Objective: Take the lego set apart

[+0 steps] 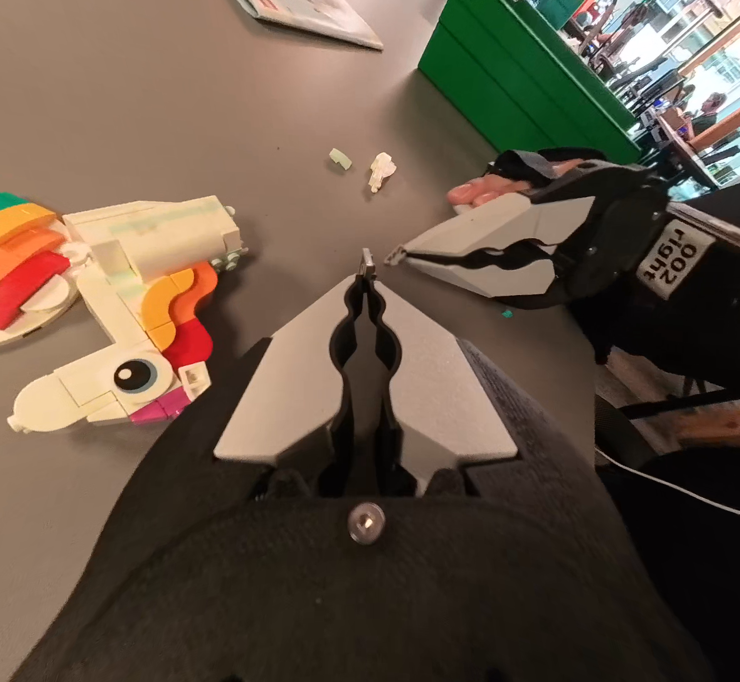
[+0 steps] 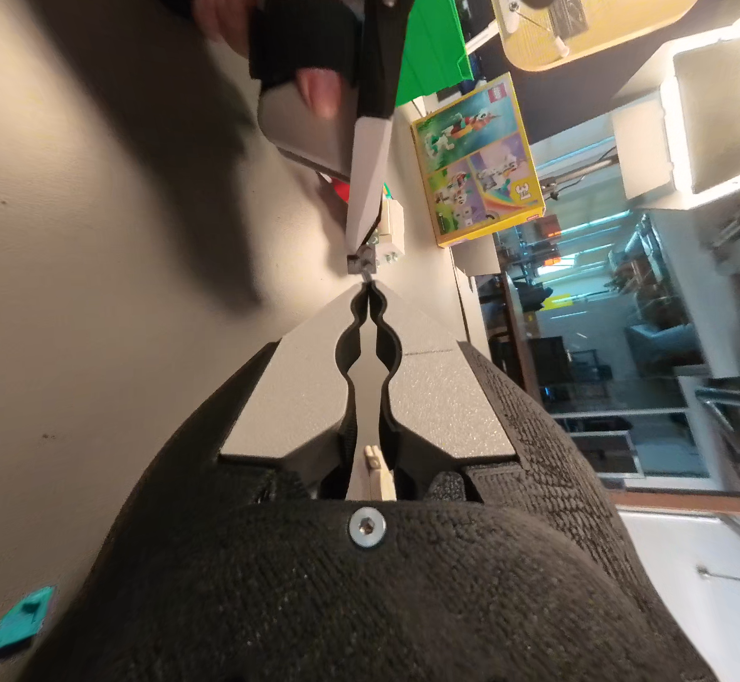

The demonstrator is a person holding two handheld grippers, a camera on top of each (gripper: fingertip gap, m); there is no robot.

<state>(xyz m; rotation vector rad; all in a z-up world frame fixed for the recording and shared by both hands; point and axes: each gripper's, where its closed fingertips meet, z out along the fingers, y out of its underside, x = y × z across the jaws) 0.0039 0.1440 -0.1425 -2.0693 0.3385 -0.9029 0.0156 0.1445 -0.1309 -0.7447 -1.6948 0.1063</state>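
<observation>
- Left wrist view: left hand-held gripper (image 1: 366, 276) pinches a small grey piece (image 1: 367, 264); right hand-held gripper (image 1: 394, 260), at 3 o'clock, pinches another.
- Thin tip grips could let either piece slip and fall to the table (image 1: 160, 102).

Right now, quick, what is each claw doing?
Left gripper: shut on a small grey lego piece.
Right gripper: shut on another small grey piece.
</observation>
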